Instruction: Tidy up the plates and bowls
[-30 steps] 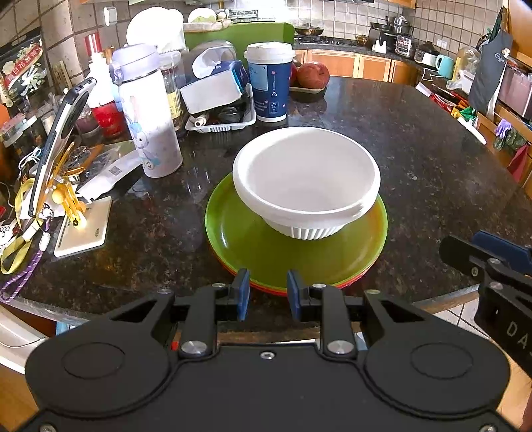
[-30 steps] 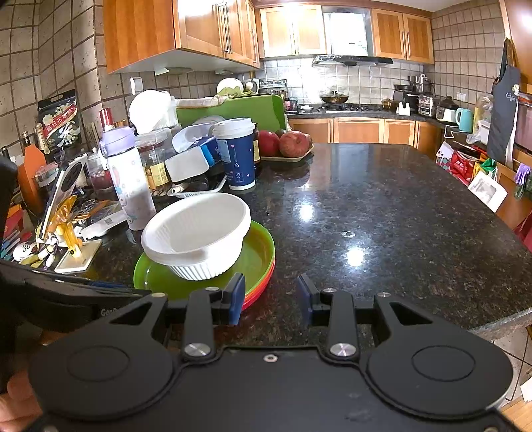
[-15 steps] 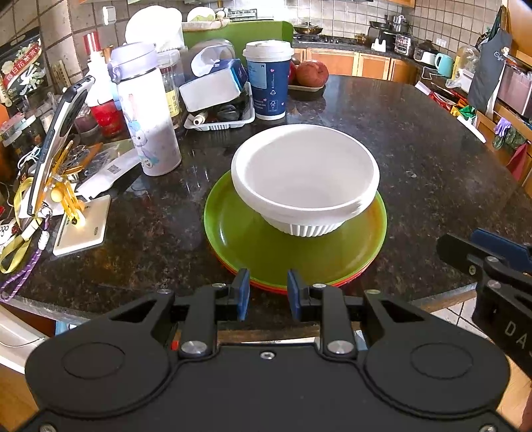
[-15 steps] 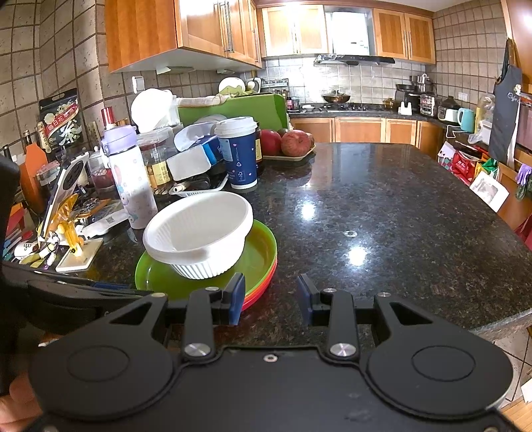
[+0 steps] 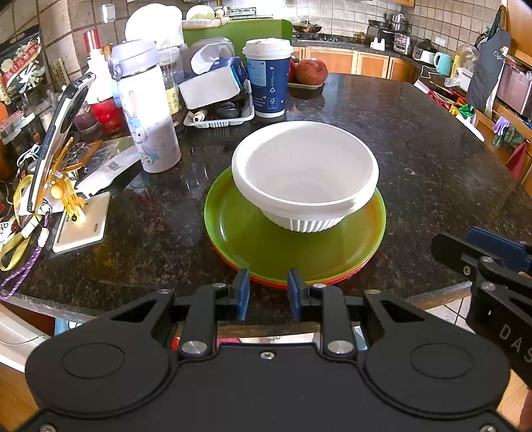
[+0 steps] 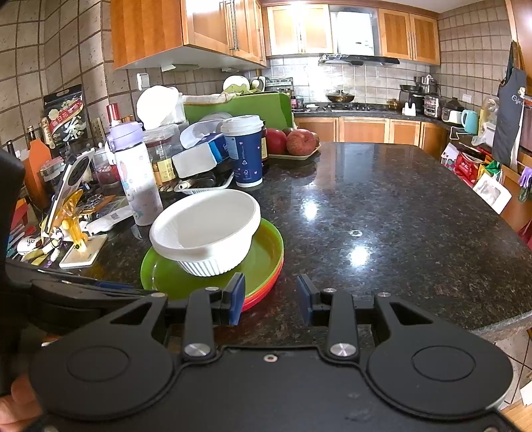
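Speckled black granite covers the kitchen counter (image 6: 399,212), glossy enough to catch the ceiling lights, with honey-coloured wooden cabinets (image 6: 206,26) behind it. Near the front edge sits a stack of round plastic plates, a lime-green plate (image 5: 266,246) on top with orange and red rims (image 6: 266,289) peeking out beneath. A white ribbed disposable bowl (image 5: 304,172) stands upright on the green plate, set toward its far side and looking empty inside. Behind the stack, toward the wall, things crowd together: a tall white water bottle with a lilac lid (image 5: 144,109), a dark blue paper cup with a white lid (image 5: 268,78), a white plastic tray of odds and ends (image 5: 219,121), and red apples on a shallow tray (image 6: 296,143). A phone on a yellow stand (image 5: 60,159) leans at the left edge. The left gripper (image 5: 268,292) hangs just off the counter's front edge, aimed at the near rim of the plates, its blue-padded fingers (image 5: 243,292) parted a little with nothing between them. The right gripper (image 6: 270,297) hovers to the right of the stack (its left pad sits right before the orange rim in its own view), likewise slightly spread and holding nothing. Neither touches a plate or the bowl.
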Motion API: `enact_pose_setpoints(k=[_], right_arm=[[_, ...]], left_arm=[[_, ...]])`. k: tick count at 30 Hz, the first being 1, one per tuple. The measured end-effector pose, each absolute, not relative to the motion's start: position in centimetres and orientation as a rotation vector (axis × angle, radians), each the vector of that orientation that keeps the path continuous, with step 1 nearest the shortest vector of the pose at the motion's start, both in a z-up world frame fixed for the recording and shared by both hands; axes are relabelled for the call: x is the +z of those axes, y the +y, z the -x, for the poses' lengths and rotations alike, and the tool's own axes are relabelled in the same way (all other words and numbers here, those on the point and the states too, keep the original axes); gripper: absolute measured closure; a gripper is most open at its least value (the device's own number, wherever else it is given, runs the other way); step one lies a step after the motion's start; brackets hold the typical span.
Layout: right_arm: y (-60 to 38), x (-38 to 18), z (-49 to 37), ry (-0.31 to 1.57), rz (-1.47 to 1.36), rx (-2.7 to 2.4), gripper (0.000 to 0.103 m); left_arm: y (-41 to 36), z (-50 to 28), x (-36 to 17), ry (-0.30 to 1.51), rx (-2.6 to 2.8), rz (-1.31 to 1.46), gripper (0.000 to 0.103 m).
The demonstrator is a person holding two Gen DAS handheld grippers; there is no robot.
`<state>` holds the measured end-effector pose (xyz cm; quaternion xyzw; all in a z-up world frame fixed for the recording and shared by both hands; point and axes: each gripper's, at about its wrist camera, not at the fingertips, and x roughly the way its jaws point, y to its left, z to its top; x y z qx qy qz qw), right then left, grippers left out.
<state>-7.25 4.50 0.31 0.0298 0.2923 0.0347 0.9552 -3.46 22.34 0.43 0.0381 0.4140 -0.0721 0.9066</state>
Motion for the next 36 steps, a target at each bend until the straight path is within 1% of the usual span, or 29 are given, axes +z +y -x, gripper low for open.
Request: enact_pose_setpoints(k=[36], right_arm=[[4.72,0.26,7.34,0.601,-0.053,0.082,0.067]], left_arm=[[22.91,3.11,0.26,0.868,-0.145,-0.077,0.068]])
